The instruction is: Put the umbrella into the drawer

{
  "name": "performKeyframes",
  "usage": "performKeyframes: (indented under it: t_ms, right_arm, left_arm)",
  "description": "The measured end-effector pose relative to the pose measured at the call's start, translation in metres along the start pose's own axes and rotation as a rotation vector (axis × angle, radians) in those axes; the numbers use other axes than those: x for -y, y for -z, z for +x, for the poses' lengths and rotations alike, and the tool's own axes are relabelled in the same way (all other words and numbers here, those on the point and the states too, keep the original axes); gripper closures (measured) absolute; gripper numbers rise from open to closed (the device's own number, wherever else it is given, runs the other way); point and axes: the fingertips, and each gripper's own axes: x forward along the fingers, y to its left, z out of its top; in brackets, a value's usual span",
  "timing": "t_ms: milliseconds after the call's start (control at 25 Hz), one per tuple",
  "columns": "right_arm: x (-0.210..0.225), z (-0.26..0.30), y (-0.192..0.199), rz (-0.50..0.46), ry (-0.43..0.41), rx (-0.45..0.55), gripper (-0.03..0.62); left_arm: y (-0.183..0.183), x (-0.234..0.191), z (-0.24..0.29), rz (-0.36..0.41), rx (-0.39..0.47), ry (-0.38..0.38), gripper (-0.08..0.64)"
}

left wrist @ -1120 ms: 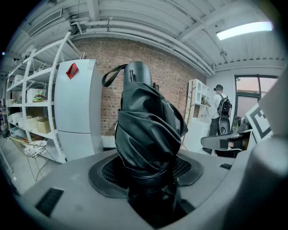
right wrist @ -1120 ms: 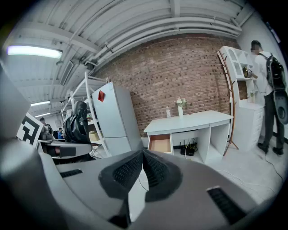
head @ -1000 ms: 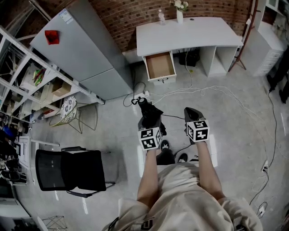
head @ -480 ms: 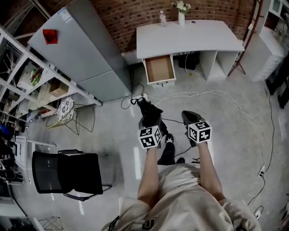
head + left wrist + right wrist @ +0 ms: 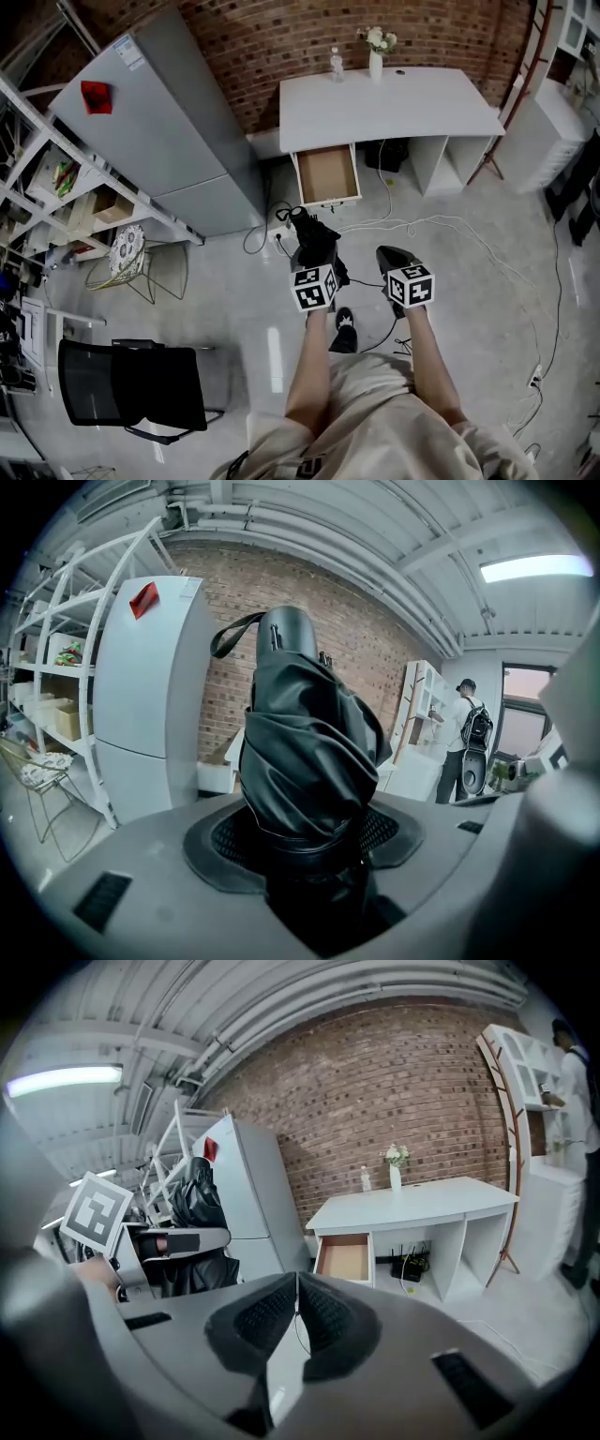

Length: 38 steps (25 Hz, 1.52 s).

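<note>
A: Left gripper [image 5: 305, 844] first?
B: Jaws clamped on the folded black umbrella [image 5: 305, 752]. It stands up out of the pads, strap loop at top centre of the left gripper view. In the head view it's mid-frame, just above the marker cube.
A: Right gripper [image 5: 296, 1309]?
B: Pads pressed together, nothing between them. It sits beside the left one, centre of the head view.
A: Step in hand?
B: My read is carrying the umbrella to the drawer [image 5: 326, 174]. The drawer is upper centre in the head view, pulled out from under the left end of the white desk [image 5: 389, 98], well apart from the umbrella.
A: How to do it well?
B: Keep the clamp firm, since the fabric looks slick and bunched. Get right up to the drawer, turn the umbrella lengthwise along it, and lower it before letting go. Keep the strap off the drawer front. Cables [image 5: 441, 225] run across the floor between here and the desk, so step with care. The right gripper is free to steady the drawer.
A: Containers?
B: The drawer is open with a bare brown bottom, and looks empty in both the head and right gripper views. A vase [image 5: 376, 62] with flowers and a small bottle [image 5: 337, 64] sit at the desk's back edge, top of frame. Shelves [image 5: 56, 178] at the left edge hold boxes, contents unclear.
</note>
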Motion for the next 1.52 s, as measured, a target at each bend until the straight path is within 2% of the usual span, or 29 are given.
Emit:
performKeyframes:
  t_ms: [80,160,280,360,760,920,1160,1320,1520]
  right_arm:
    - [0.005,0.015,-0.012,0.031,0.032,0.021,0.523]
    - [-0.004,0.029,-0.025,0.032,0.018,0.043,0.523]
    - [-0.020,0.045,-0.036,-0.064,-0.039,0.022,0.523]
    - [-0.016,0.054,-0.039,-0.103,-0.025,0.000,0.523]
    - [0.035,0.087,-0.066,0.040,0.112,0.034,0.523]
    - [0.034,0.107,-0.064,0.058,0.118,0.017,0.523]
    - [0.038,0.120,-0.057,0.078,0.150,-0.006,0.523]
    - [0.041,0.131,-0.050,0.113,0.157,-0.015,0.523]
    - [0.047,0.140,-0.057,0.139,0.168,0.003,0.523]
  left_arm:
    - [-0.009,-0.008,0.016,-0.010,0.007,-0.002,0.316]
    - [-0.016,-0.016,0.030,-0.022,0.004,-0.005,0.316]
    - [-0.023,-0.021,0.051,-0.040,-0.006,0.001,0.316]
    - [-0.028,-0.024,0.063,-0.054,-0.008,0.007,0.316]
    - [-0.044,-0.044,0.112,-0.059,-0.024,0.045,0.316]
    - [-0.046,-0.052,0.130,-0.071,-0.031,0.068,0.316]
    - [-0.037,-0.067,0.146,-0.016,-0.069,0.037,0.316]
    - [-0.027,-0.080,0.149,-0.016,-0.103,0.052,0.316]
    - [-0.029,-0.103,0.149,-0.014,-0.103,0.024,0.316]
